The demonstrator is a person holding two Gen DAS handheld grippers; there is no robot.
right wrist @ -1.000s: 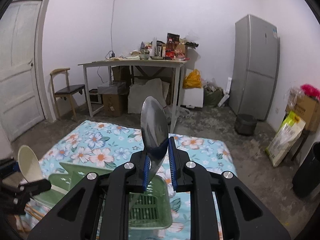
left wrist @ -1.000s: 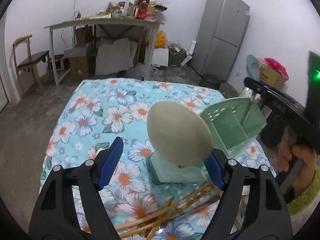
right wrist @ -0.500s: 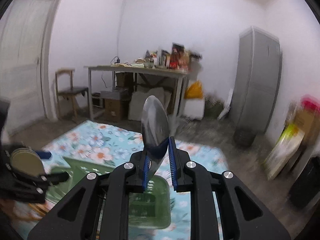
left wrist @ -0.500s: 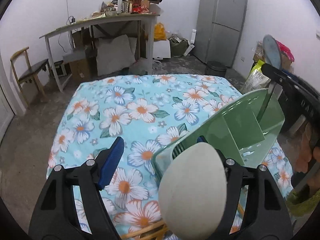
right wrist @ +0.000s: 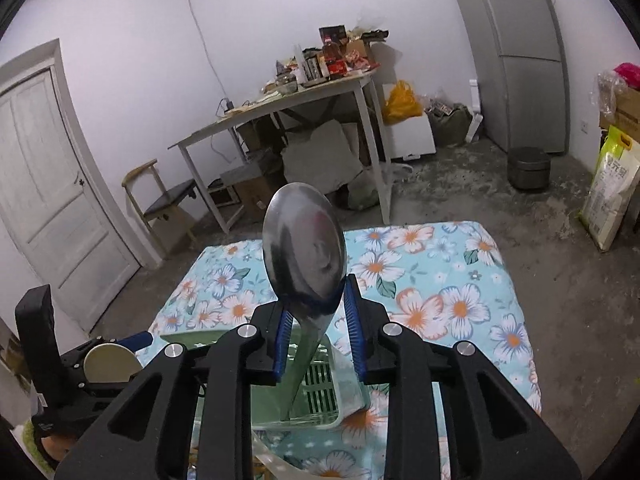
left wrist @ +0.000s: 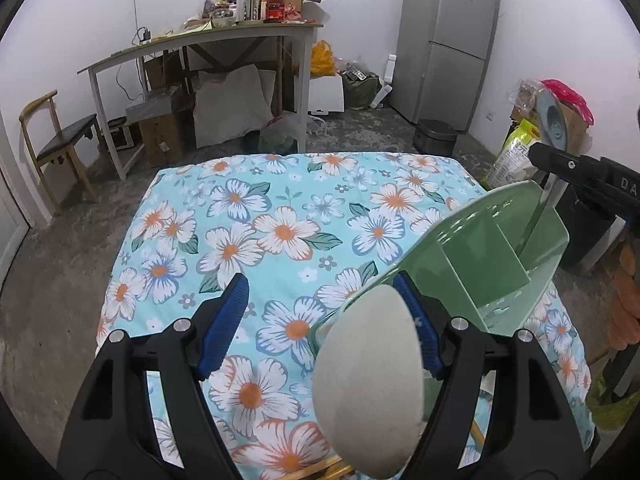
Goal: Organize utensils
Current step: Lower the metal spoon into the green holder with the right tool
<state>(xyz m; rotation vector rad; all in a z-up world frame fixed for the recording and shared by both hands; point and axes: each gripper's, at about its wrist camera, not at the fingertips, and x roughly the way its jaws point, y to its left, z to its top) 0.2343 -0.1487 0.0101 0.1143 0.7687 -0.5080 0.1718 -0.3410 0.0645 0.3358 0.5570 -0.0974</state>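
Note:
A green plastic utensil holder [left wrist: 472,264] stands at the right of the flowered table [left wrist: 280,232]. My left gripper [left wrist: 320,280] is open. A cream spoon bowl [left wrist: 368,380] stands close in front of its right finger, and the left pad touches nothing. Over the holder, my right gripper [right wrist: 318,294] has its jaws opening. A metal spoon [right wrist: 304,256] stands loosely between them, bowl up and facing the camera, its handle reaching down into the holder [right wrist: 188,336]. The left wrist view shows that spoon [left wrist: 552,120] and the right gripper [left wrist: 540,152] at the far right.
Wooden chopsticks [left wrist: 320,468] lie on the cloth below the left gripper. A person's hand [left wrist: 626,288] is at the right edge. Beyond the table are a bare floor, a cluttered white table [left wrist: 240,36], a chair [left wrist: 60,140] and a grey fridge [left wrist: 448,40].
The metal spoon has turned from edge-on to face-on between the right jaws, which have widened. The left view has closed in on the cream spoon and the holder.

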